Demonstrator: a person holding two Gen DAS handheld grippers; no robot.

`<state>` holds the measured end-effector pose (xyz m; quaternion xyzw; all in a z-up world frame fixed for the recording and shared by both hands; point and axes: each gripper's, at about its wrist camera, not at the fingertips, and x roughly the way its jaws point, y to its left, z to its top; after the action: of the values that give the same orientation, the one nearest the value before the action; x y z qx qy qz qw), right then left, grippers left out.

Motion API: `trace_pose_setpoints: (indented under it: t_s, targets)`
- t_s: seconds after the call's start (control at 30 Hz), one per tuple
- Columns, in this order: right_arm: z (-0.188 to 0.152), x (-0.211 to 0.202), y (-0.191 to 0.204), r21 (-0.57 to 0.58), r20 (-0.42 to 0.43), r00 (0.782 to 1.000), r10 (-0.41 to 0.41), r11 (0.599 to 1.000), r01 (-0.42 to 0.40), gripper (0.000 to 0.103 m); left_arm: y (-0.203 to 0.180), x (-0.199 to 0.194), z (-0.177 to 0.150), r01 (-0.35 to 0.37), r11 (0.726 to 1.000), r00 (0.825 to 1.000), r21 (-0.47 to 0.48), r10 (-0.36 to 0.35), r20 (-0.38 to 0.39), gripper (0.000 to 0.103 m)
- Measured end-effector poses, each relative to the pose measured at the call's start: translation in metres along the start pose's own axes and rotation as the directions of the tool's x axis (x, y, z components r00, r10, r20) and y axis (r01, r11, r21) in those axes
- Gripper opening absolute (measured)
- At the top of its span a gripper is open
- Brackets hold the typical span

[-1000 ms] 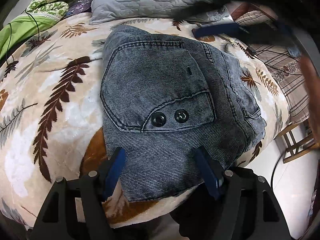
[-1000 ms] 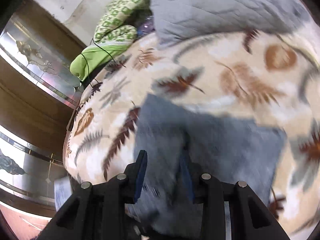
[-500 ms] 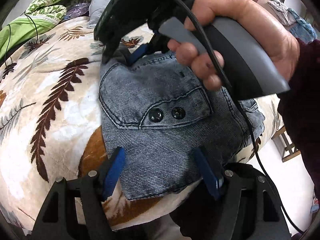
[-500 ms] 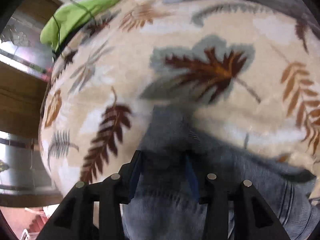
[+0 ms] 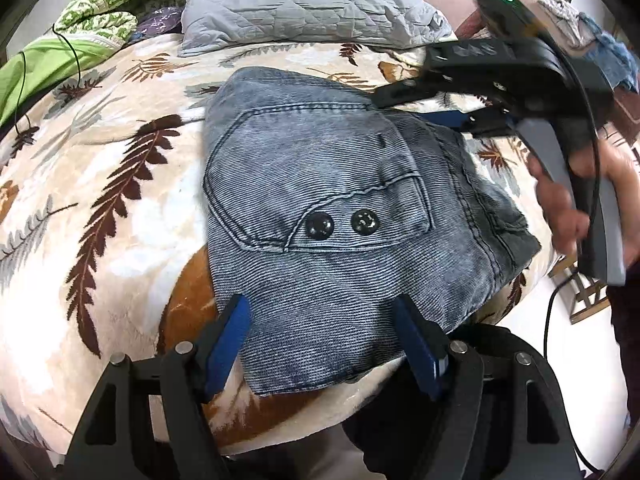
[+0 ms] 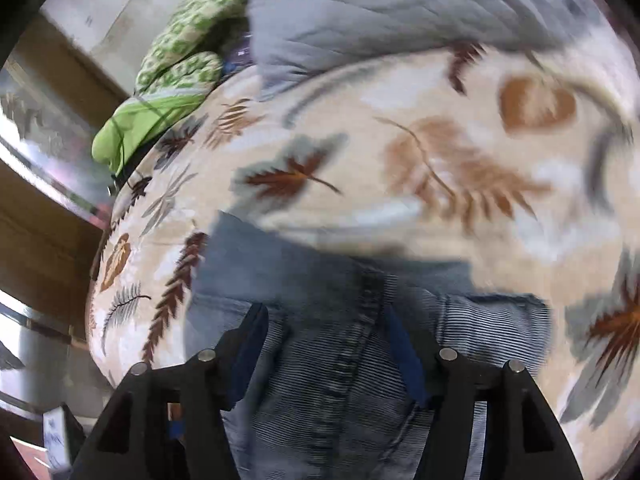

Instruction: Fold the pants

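Observation:
Folded grey-blue denim pants [image 5: 336, 200], pocket flap with two black snaps facing up, lie on a leaf-print blanket [image 5: 100, 208]. My left gripper [image 5: 320, 308] hangs open over the pants' near edge, its blue pads apart and not pressing the cloth. At the pants' far right corner is my right gripper [image 5: 400, 109], held by a person's hand [image 5: 568, 216]. In the blurred right wrist view the right gripper [image 6: 326, 316] has its jaws opening above the denim [image 6: 344, 360], with a seam running between them and nothing pinched.
A grey quilted pillow [image 5: 304, 0] and green patterned bedding [image 5: 108, 4] lie at the head of the bed. A black cable [image 5: 72, 52] crosses the green cloth. The bed edge drops to a white floor with a wooden frame [image 5: 588, 300] at right. A wooden cabinet [image 6: 40, 184] stands left.
The right gripper, which was over the pants' far left corner, has pulled back to the right and its jaws have widened. The pants lie flat. The left gripper has stayed put.

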<state>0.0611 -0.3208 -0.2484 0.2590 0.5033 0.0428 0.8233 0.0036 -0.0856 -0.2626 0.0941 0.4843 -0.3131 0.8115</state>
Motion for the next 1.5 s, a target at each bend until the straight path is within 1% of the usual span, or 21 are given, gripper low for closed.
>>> trace_pose_setpoints:
  t_s: [0.03,0.1,0.13,0.23,0.27,0.33,0.47,0.57,0.67,0.73,0.8,0.9,1.07,1.13,1.2,1.3,1.37,1.4,1.47,1.5]
  targets:
    - [-0.003,-0.004,-0.003,-0.001,0.017,1.000,0.009,1.000,-0.009,0.061,-0.003,0.000,0.000,-0.023,1.000,1.000,0.002,0.023,-0.004,0.078]
    - [-0.013,-0.016,0.002,-0.024,0.043,0.999,-0.016,1.000,0.017,0.062,-0.005,0.001,0.001,-0.054,0.999,0.998,-0.004,0.054,-0.015,0.084]
    - [-0.018,-0.026,0.006,-0.032,0.066,0.998,-0.011,0.999,0.013,0.063,-0.004,0.002,0.001,-0.068,0.997,0.997,-0.024,0.067,-0.028,0.088]
    - [-0.034,-0.052,0.012,-0.034,0.117,0.991,0.066,0.997,-0.062,0.063,0.009,0.007,0.000,-0.024,0.990,0.998,-0.138,0.015,-0.065,0.090]
    - [-0.040,-0.058,0.011,-0.028,0.122,0.990,0.065,0.998,-0.062,0.063,0.010,0.007,0.000,-0.024,0.990,0.998,-0.143,0.014,-0.064,0.090]
    - [-0.054,-0.067,0.006,-0.016,0.125,0.992,0.033,0.999,-0.031,0.063,0.005,0.004,0.000,-0.048,0.991,0.998,-0.128,0.041,-0.056,0.090]
    - [-0.078,-0.072,-0.007,-0.007,0.104,0.993,-0.048,0.999,0.049,0.063,-0.010,-0.009,0.004,-0.111,0.990,0.994,-0.091,0.110,-0.019,0.090]
    - [-0.089,-0.055,-0.024,0.010,0.050,0.995,-0.084,0.996,0.083,0.064,-0.018,-0.024,0.009,-0.142,0.987,0.989,-0.075,0.144,0.019,0.090]
    - [-0.094,-0.049,-0.026,-0.023,0.082,0.991,-0.101,0.994,0.103,0.065,-0.020,-0.043,0.017,-0.176,0.982,0.981,-0.062,0.180,0.076,0.090]
    - [-0.093,-0.049,-0.024,-0.022,0.076,0.991,-0.110,0.993,0.112,0.066,-0.021,-0.057,0.023,-0.205,0.977,0.971,-0.053,0.210,0.113,0.090]
    - [-0.091,-0.051,-0.024,-0.015,0.066,0.992,-0.109,0.994,0.111,0.066,-0.022,-0.066,0.028,-0.231,0.972,0.962,-0.047,0.235,0.140,0.090]
    - [-0.089,-0.062,-0.022,0.005,0.076,0.994,-0.080,0.997,0.080,0.065,-0.026,-0.077,0.032,-0.265,0.964,0.949,-0.033,0.266,0.169,0.090]
    - [-0.094,-0.075,-0.003,-0.024,0.095,0.995,-0.036,0.999,0.038,0.065,-0.028,-0.083,0.034,-0.290,0.957,0.940,-0.023,0.289,0.183,0.090]
    - [-0.096,-0.078,0.003,-0.036,0.094,0.995,-0.024,0.999,0.027,0.066,-0.029,-0.082,0.034,-0.297,0.955,0.938,-0.019,0.295,0.181,0.090]
    - [-0.098,-0.076,0.008,-0.051,0.075,0.997,-0.032,0.998,0.036,0.066,-0.029,-0.079,0.034,-0.305,0.952,0.937,-0.018,0.304,0.171,0.090]
    - [-0.105,-0.068,0.012,-0.074,0.044,0.997,-0.070,0.995,0.074,0.066,-0.028,-0.072,0.032,-0.314,0.949,0.938,-0.014,0.312,0.147,0.090]
    - [-0.110,-0.059,0.007,-0.083,0.020,0.995,-0.103,0.991,0.104,0.066,-0.028,-0.064,0.030,-0.320,0.947,0.940,-0.009,0.319,0.124,0.090]
    - [-0.113,-0.052,0.002,-0.077,-0.001,0.994,-0.108,0.991,0.108,0.066,-0.027,-0.058,0.029,-0.321,0.947,0.942,-0.007,0.320,0.102,0.090]
    - [-0.115,-0.050,-0.003,-0.066,0.016,0.996,-0.088,0.994,0.089,0.066,-0.023,-0.044,0.026,-0.322,0.947,0.945,-0.009,0.322,0.052,0.090]
    - [-0.116,-0.050,-0.003,-0.067,0.019,0.996,-0.082,0.994,0.083,0.068,-0.020,-0.034,0.024,-0.324,0.946,0.946,-0.014,0.324,0.014,0.090]
